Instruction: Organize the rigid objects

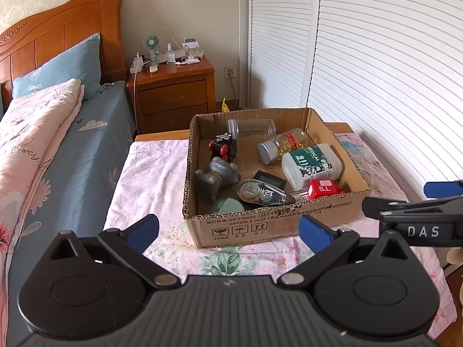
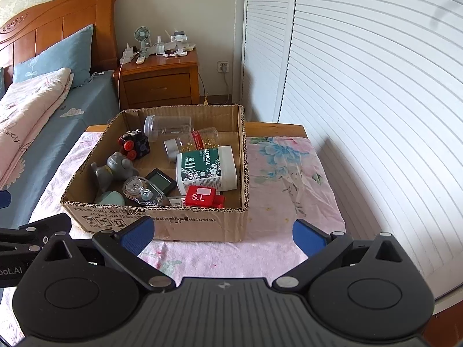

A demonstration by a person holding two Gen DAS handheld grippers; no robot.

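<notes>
Left gripper (image 1: pixel 228 230) spread wide, nothing between the blue pads, hanging short of the cardboard box (image 1: pixel 269 227); right gripper (image 2: pixel 224 232) same state, fingers apart and empty, also short of the box's near wall, box sitting left of its centre line; right gripper's body visible at the right edge of the left wrist view, left gripper's at the left edge of the right wrist view, so the two sit side by side; box rests on a pink floral cloth (image 2: pixel 277 170) over a small table; all task items are inside the box; near wall: pale green rounded object (image 1: pixel 230 205) in the near-left corner, clear tape dispenser (image 1: pixel 260 193) marked "12m" beside it, red S.L block (image 1: pixel 322 188) near-right; tape dispenser lies partly over a small black screen device (image 1: pixel 273 180); grey figurine (image 1: pixel 217 175) along the left wall, toppled; white MEDICAL bottle (image 1: pixel 311 164) on its side toward the right wall, touching the red block; further in: black cube with red buttons (image 1: pixel 222 147) left, capsule bottle with silver cap (image 1: pixel 282 144) lying down centre-right, cap toward the camera; clear empty jar (image 1: pixel 250 128) on its side against the far wall; beyond the table: wooden nightstand (image 1: pixel 173 92) with a small fan (image 1: pixel 151 43) and clutter on top; bed (image 1: pixel 66 133) with blue pillow and pink quilt on the left; white louvred doors (image 1: pixel 376 72) on the right.
</notes>
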